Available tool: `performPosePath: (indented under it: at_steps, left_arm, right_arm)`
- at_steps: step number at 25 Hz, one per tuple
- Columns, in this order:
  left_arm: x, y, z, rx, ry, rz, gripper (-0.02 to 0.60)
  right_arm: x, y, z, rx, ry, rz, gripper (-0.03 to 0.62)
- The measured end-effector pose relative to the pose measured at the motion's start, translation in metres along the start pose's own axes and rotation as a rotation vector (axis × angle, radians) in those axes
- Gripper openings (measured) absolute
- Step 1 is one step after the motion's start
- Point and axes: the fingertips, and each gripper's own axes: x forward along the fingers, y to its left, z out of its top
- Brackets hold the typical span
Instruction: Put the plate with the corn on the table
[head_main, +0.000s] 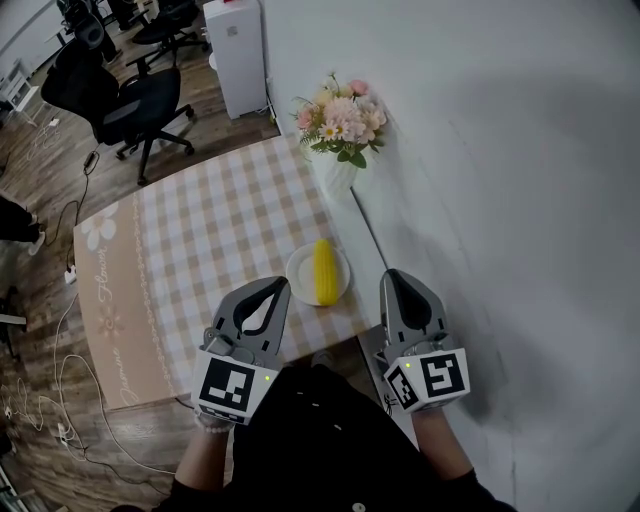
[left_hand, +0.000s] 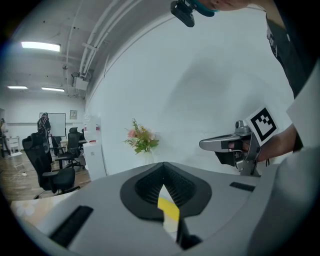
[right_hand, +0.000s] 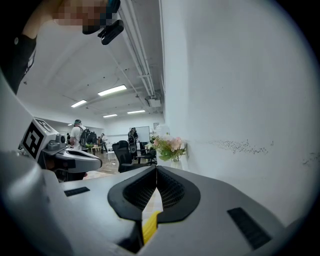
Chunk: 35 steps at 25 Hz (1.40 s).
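Observation:
A white plate (head_main: 298, 270) holding a yellow corn cob (head_main: 324, 271) rests on the checked tablecloth (head_main: 220, 240), near the table's front right corner. My left gripper (head_main: 278, 286) hovers shut just left of the plate and holds nothing. My right gripper (head_main: 393, 276) hovers shut to the plate's right, over the table's edge by the wall, also empty. In the left gripper view the jaws (left_hand: 163, 165) meet at the tips, and the corn (left_hand: 169, 210) shows through the slit behind them. The right gripper view shows the same: closed tips (right_hand: 156, 168) with the corn (right_hand: 150, 226) below.
A vase of pink flowers (head_main: 340, 130) stands at the table's far right corner against the white wall (head_main: 500, 180). A black office chair (head_main: 130, 100) and a white cabinet (head_main: 238, 50) stand beyond the table. Cables (head_main: 60, 400) lie on the wooden floor at left.

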Motion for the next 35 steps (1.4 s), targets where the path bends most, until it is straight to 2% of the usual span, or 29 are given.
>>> performPosePath:
  at_steps: [5, 9, 17, 20, 23, 26, 30, 35]
  left_arm:
    - [-0.002, 0.004, 0.002, 0.003, -0.006, 0.014, 0.014]
    - [-0.002, 0.005, 0.002, 0.049, -0.014, 0.010, 0.013]
    - [-0.003, 0.008, 0.001, 0.022, 0.004, 0.027, 0.013]
    - [-0.003, 0.009, 0.000, 0.047, -0.005, 0.022, 0.013]
    - [-0.003, 0.010, -0.001, 0.027, 0.007, 0.029, 0.013]
    - [-0.004, 0.012, -0.003, 0.044, -0.009, 0.022, 0.013]
    - [-0.005, 0.017, 0.000, -0.010, 0.001, 0.047, 0.014]
    - [-0.006, 0.020, 0.000, -0.022, -0.005, 0.057, 0.014]
  right_arm:
    - [0.000, 0.002, 0.000, -0.004, 0.002, -0.001, 0.040]
    - [0.001, 0.001, 0.000, -0.004, 0.005, -0.006, 0.040]
    - [0.003, 0.004, -0.001, -0.007, 0.007, -0.001, 0.040]
    - [0.005, 0.005, 0.000, -0.015, 0.007, 0.000, 0.040]
    - [0.007, 0.007, -0.001, -0.021, 0.013, 0.007, 0.040]
    - [0.008, 0.010, -0.003, -0.022, 0.019, 0.011, 0.040]
    - [0.011, 0.014, -0.004, -0.025, 0.026, 0.017, 0.040]
    - [0.014, 0.020, -0.003, -0.025, 0.030, 0.038, 0.040]
